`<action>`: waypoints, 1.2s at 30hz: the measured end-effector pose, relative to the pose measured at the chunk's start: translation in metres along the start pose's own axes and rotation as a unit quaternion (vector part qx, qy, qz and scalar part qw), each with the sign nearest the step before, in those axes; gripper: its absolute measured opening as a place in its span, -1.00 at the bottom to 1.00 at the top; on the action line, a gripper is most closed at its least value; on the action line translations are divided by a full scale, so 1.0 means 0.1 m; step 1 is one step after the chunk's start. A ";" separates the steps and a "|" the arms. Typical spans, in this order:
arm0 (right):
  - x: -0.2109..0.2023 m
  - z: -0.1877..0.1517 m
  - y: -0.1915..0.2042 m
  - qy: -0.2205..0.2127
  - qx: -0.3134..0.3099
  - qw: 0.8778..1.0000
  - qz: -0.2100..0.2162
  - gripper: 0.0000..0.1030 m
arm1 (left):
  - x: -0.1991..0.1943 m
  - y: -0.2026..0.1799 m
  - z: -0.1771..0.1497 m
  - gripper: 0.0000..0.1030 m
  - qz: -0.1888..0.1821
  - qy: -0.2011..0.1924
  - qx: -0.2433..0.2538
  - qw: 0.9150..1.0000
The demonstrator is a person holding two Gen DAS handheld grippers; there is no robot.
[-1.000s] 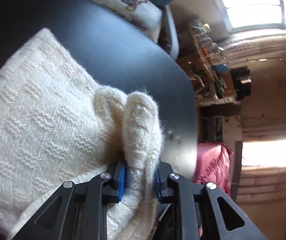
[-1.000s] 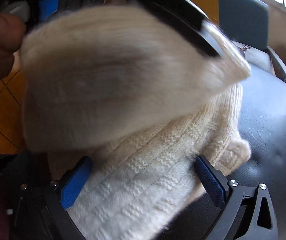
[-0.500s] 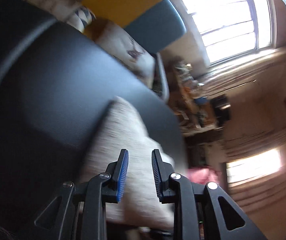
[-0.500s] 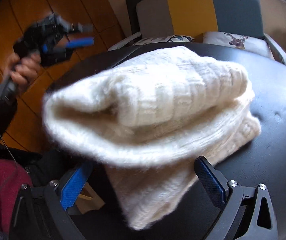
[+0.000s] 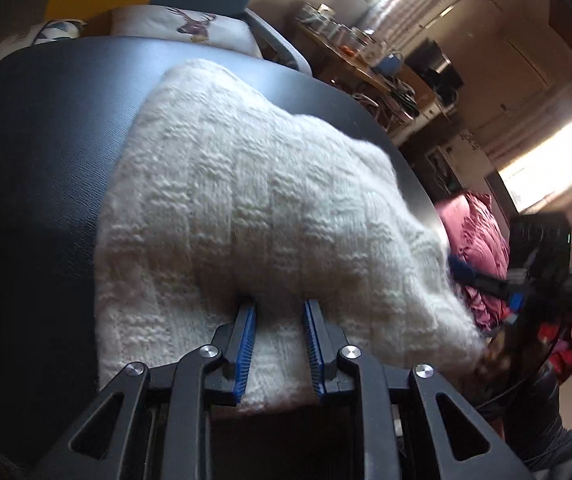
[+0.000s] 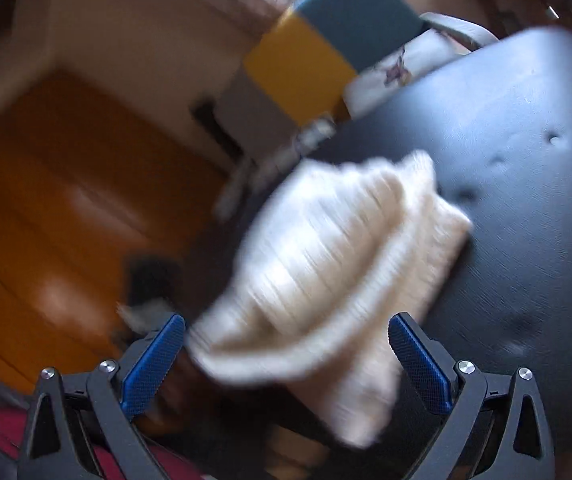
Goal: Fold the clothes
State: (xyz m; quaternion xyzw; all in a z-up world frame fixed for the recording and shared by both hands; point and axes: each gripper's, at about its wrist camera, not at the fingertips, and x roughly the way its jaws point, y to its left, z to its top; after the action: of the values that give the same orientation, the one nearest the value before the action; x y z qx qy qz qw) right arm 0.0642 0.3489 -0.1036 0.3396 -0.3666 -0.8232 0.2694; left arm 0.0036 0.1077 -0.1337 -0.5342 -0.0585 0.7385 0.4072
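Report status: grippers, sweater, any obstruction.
Left gripper open, fingers at the near edge of the folded white sweater. Right gripper open wide, holding nothing. Sweater folded on the black table. No obstruction visible; right view blurred.

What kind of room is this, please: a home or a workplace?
Most likely a lived-in home: a deer-print cushion on a colourful chair, a cluttered wooden shelf, and a cream knitted sweater on a black padded surface.

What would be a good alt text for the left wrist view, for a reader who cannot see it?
A folded cream knitted sweater lies on a round black table, with the left hand-held gripper at its near edge, jaws slightly apart. Behind are a deer-print cushion and a cluttered room.
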 end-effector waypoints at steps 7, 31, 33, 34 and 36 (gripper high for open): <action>0.23 0.12 -0.21 -0.012 0.104 0.995 0.005 0.99 | 0.01 -0.06 -0.02 -0.58 -0.005 -0.004 0.032 0.999; 0.66 0.39 -0.52 0.024 -0.006 0.991 -0.131 -0.51 | -0.47 -0.21 0.08 -0.60 -0.091 0.001 0.128 0.988; 0.65 0.44 -0.51 0.029 0.000 0.992 -0.120 -0.26 | -0.50 -0.18 0.18 -0.60 -0.056 -0.009 0.135 0.989; 0.60 0.46 -0.48 0.028 0.001 0.992 -0.121 -0.02 | -0.49 -0.12 0.25 -0.60 -0.046 -0.012 0.128 0.991; 0.49 0.46 -0.32 0.023 -0.014 0.993 -0.117 0.47 | -0.45 -0.01 0.34 -0.60 -0.034 -0.015 0.108 0.993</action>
State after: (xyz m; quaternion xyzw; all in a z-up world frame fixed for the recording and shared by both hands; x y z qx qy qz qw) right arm -0.0070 0.3532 -0.1240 0.3952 -0.3067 -0.8461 0.1839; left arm -0.0201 0.0906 -0.0852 -0.4738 -0.0028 0.7338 0.4868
